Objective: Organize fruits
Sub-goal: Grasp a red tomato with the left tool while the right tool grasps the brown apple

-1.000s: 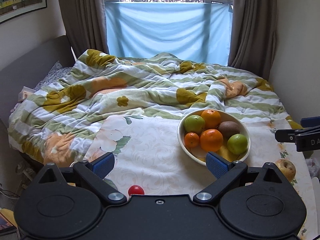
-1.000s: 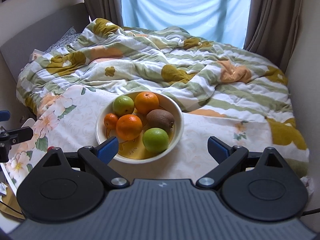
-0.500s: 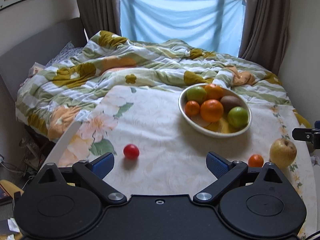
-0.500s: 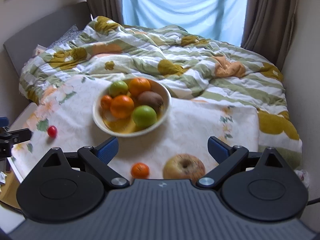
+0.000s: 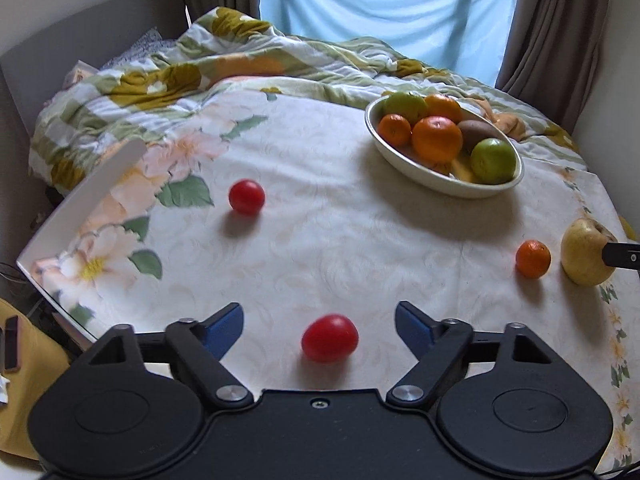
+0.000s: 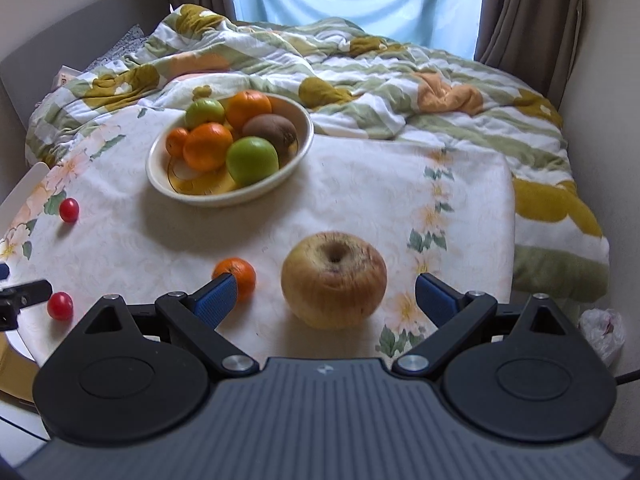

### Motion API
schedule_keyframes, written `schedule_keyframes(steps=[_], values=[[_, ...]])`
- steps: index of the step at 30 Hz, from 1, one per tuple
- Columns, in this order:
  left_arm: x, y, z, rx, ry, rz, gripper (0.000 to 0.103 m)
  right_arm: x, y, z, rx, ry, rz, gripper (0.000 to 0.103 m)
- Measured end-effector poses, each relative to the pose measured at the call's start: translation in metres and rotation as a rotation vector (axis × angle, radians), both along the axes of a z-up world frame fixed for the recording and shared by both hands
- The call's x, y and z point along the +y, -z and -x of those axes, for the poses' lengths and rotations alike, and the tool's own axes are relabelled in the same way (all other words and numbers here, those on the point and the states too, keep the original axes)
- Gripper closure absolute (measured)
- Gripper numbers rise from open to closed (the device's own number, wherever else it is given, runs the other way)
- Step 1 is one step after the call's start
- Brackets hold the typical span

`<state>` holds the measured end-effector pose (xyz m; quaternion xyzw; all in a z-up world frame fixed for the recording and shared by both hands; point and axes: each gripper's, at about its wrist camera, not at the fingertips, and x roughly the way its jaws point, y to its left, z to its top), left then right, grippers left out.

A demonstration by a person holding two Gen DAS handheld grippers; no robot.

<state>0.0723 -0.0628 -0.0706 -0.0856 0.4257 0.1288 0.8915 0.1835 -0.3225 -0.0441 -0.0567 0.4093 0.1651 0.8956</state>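
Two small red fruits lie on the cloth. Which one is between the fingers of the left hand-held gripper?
The nearer red fruit, which sits between the open blue pads of the left hand-held gripper, untouched. The other red fruit lies farther away, beside the leaf print.

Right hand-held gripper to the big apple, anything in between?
Nothing visible. The apple sits on the tablecloth between the open fingers of the right hand-held gripper, untouched. The small orange lies beside the left fingertip, outside the gap.

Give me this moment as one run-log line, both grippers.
left gripper: open, jaws just narrowed, straddling near red tomato | right gripper: open around apple | bowl: six fruits
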Motion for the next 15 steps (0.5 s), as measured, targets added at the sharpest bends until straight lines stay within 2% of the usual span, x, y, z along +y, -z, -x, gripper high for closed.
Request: schedule_keyframes(steps=[2,6,8,9,11,15], values=[[-0.002,0.006,-0.001,0.008,0.002,0.003,0.029,-0.002,0.005,-0.001,0.007,0.001,0.001,0.0],[-0.006,0.012,-0.002,0.015,0.01,0.011,0.035,-0.004,0.013,-0.004,0.028,0.004,0.008,0.0],[-0.007,0.013,-0.003,0.022,0.011,0.017,0.046,-0.006,0.016,-0.006,0.037,0.011,0.008,0.0],[-0.007,0.013,-0.003,0.025,0.012,0.02,0.048,-0.007,0.016,-0.006,0.039,0.014,0.006,0.0],[-0.006,0.016,-0.003,0.034,0.013,0.024,0.064,-0.008,0.018,-0.008,0.045,0.016,-0.002,0.0],[-0.005,0.017,-0.002,0.035,0.02,0.026,0.064,-0.006,0.022,-0.011,0.048,0.011,0.001,0.0]])
